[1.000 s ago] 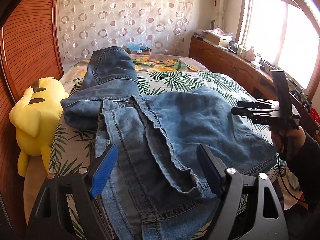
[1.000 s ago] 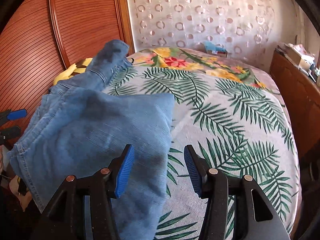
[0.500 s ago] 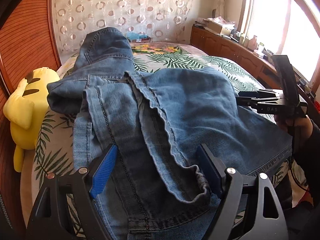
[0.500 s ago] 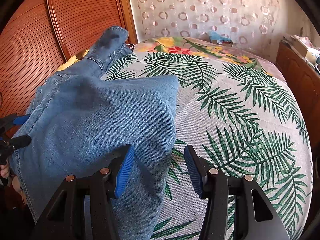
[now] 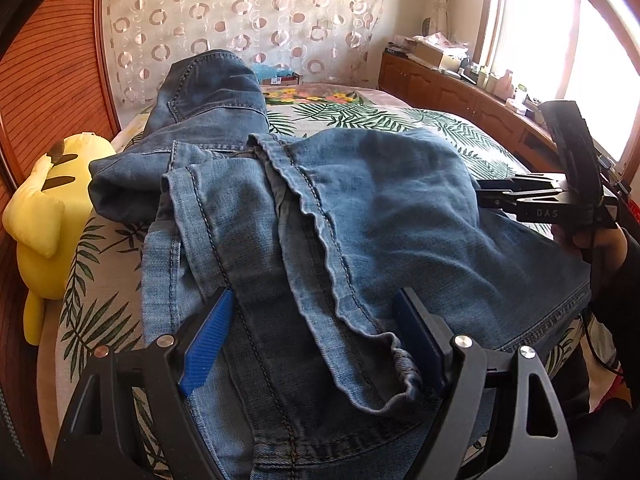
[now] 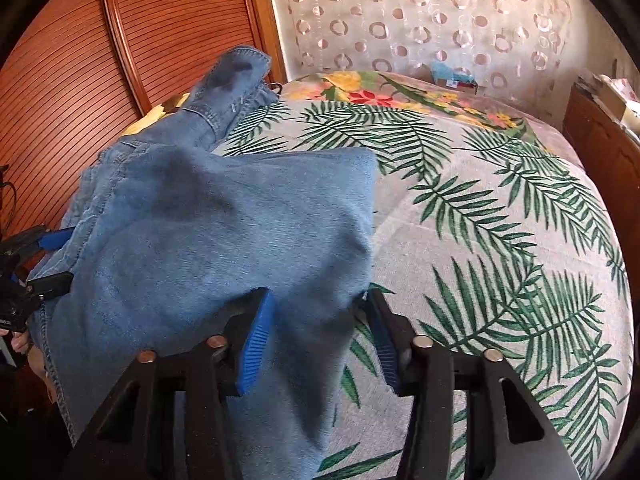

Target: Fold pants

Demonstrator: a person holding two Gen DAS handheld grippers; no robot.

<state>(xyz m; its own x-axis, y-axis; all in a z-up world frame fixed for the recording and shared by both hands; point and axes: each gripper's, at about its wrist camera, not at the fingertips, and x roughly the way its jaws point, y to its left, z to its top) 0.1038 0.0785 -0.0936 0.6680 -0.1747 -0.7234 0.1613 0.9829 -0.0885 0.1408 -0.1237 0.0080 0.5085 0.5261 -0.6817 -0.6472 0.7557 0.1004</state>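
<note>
A pair of blue jeans (image 5: 360, 216) lies bunched on the bed, one leg stretching toward the headboard; it also shows in the right wrist view (image 6: 208, 232). My left gripper (image 5: 316, 344) is open, its blue pads on either side of a rumpled seam and hem at the near end. My right gripper (image 6: 316, 340) is open, its jaws straddling the right edge of the denim. The right gripper also shows in the left wrist view (image 5: 516, 196) at the jeans' far right edge. The left gripper shows at the left edge of the right wrist view (image 6: 40, 264).
The bed has a palm-leaf cover (image 6: 500, 220). A yellow plush toy (image 5: 44, 208) lies by the wooden headboard (image 6: 132, 40). A wooden cabinet with clutter (image 5: 460, 84) runs under the window on the right. A patterned curtain (image 5: 248, 12) hangs behind.
Both grippers have moved forward over the jeans and lower. The denim now lies between the jaws of each. Both stay open.
</note>
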